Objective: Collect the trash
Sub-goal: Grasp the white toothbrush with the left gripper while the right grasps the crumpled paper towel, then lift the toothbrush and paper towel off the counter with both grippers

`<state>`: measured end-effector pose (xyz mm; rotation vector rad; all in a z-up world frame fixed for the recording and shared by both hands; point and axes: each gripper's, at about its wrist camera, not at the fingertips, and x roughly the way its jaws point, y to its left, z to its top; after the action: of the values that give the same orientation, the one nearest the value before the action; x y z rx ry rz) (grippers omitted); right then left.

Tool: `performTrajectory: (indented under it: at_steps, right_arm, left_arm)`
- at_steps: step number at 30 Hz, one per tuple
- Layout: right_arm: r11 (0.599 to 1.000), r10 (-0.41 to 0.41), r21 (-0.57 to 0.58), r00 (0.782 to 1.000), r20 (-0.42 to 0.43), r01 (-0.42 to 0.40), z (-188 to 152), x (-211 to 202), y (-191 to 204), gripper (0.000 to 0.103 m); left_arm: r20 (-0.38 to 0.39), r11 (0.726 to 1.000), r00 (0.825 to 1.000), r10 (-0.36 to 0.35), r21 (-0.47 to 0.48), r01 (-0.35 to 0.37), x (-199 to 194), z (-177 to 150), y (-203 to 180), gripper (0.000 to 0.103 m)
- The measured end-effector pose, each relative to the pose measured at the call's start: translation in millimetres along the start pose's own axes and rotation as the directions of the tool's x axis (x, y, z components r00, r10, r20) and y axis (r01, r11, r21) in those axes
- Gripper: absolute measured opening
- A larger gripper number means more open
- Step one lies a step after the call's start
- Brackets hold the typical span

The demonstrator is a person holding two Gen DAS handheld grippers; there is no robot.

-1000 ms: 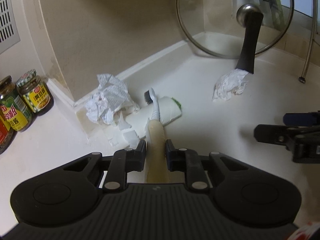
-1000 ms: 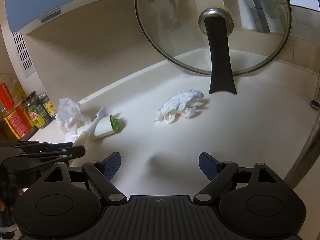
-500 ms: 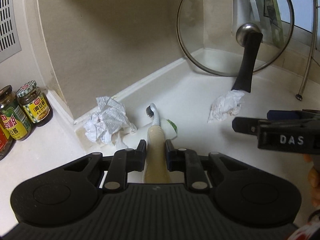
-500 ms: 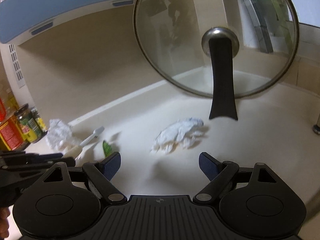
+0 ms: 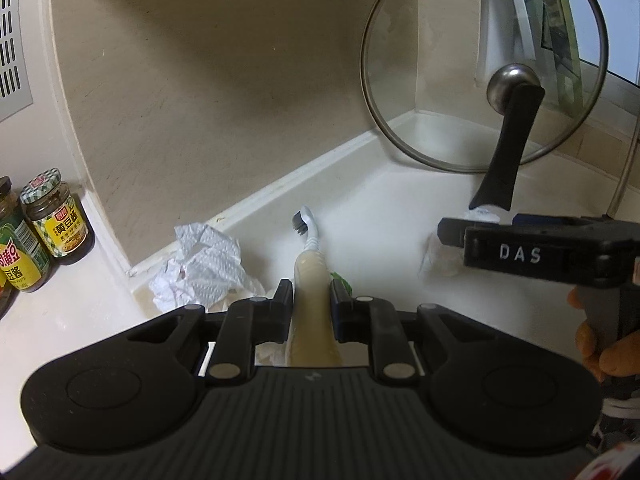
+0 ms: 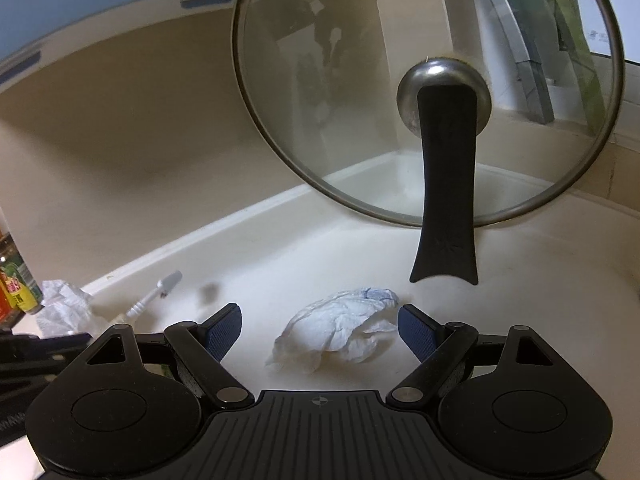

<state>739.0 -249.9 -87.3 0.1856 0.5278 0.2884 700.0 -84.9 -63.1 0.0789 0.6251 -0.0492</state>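
**Right gripper lined up on the tissue under the lid handle**

The right gripper [image 6: 320, 330] has its fingers wide apart, and the crumpled tissue [image 6: 338, 330] lies on the counter [image 6: 540, 300] between them, just ahead, its long axis running across the gap. The glass lid [image 6: 400, 100] leans on the wall just behind; its black handle hangs down just above the tissue's far edge and could be bumped. The left gripper [image 5: 310, 300] is clamped on a toothbrush [image 5: 310, 276], well left of the lid, beside a second paper wad [image 5: 204, 264].
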Motion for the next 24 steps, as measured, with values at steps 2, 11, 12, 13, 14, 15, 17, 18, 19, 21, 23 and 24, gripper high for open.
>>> performTrajectory:
  at_steps: [2, 11, 12, 13, 14, 15, 17, 18, 19, 21, 23, 24]
  right_arm:
    - [1.0, 0.001, -0.003, 1.0, -0.004, -0.001, 0, 4, -2, 0.086]
    - [1.0, -0.004, -0.028, 1.0, -0.024, 0.003, -1, 16, -8, 0.079]
    - [1.0, 0.0, -0.027, 1.0, -0.028, -0.001, -1, 17, -9, 0.077]
    - [1.0, 0.002, -0.024, 0.999, -0.034, -0.003, -1, 18, -10, 0.076]
    - [1.0, 0.003, -0.021, 0.999, -0.038, -0.003, -1, 19, -11, 0.073]
    - [1.0, 0.005, -0.022, 0.999, -0.039, -0.006, -1, 19, -11, 0.068]
    - [1.0, 0.006, -0.027, 0.999, -0.044, -0.007, -2, 19, -12, 0.056]
    - [1.0, 0.014, -0.026, 0.999, -0.049, -0.015, -2, 19, -12, 0.042]
    - [0.999, 0.022, -0.023, 0.998, -0.055, -0.024, -2, 20, -13, 0.035]
    - [0.999, 0.026, -0.021, 0.998, -0.055, -0.027, -3, 19, -13, 0.025]
    - [0.999, 0.023, -0.037, 0.999, -0.045, -0.025, -5, 15, -11, 0.024]
    - [0.999, 0.021, -0.044, 0.999, -0.039, -0.023, -6, 13, -9, 0.023]
  left_arm:
    - [0.002, 1.0, 1.0, 0.0, -0.004, 0.0, 3, 3, 0, 0.017]
    - [0.004, 1.0, 1.0, 0.002, 0.002, -0.002, 17, 11, -4, 0.017]
    - [0.003, 1.0, 1.0, 0.001, 0.003, -0.001, 18, 12, -4, 0.017]
    - [0.003, 1.0, 1.0, 0.001, 0.003, -0.001, 19, 13, -5, 0.017]
    - [0.003, 1.0, 1.0, 0.002, 0.004, -0.002, 19, 14, -5, 0.017]
    - [0.004, 1.0, 1.0, 0.003, 0.004, -0.003, 19, 14, -5, 0.017]
    - [0.004, 1.0, 1.0, 0.003, 0.003, -0.003, 20, 15, -6, 0.017]
    - [0.005, 1.0, 1.0, 0.003, 0.004, -0.003, 19, 16, -7, 0.017]
    - [0.005, 1.0, 1.0, 0.003, 0.004, -0.003, 18, 16, -7, 0.017]
    - [0.003, 1.0, 1.0, 0.004, 0.005, -0.004, 17, 15, -8, 0.017]
    - [0.002, 1.0, 1.0, 0.002, 0.007, -0.002, 16, 15, -9, 0.017]
    - [0.002, 1.0, 1.0, 0.001, 0.008, -0.001, 14, 14, -9, 0.017]
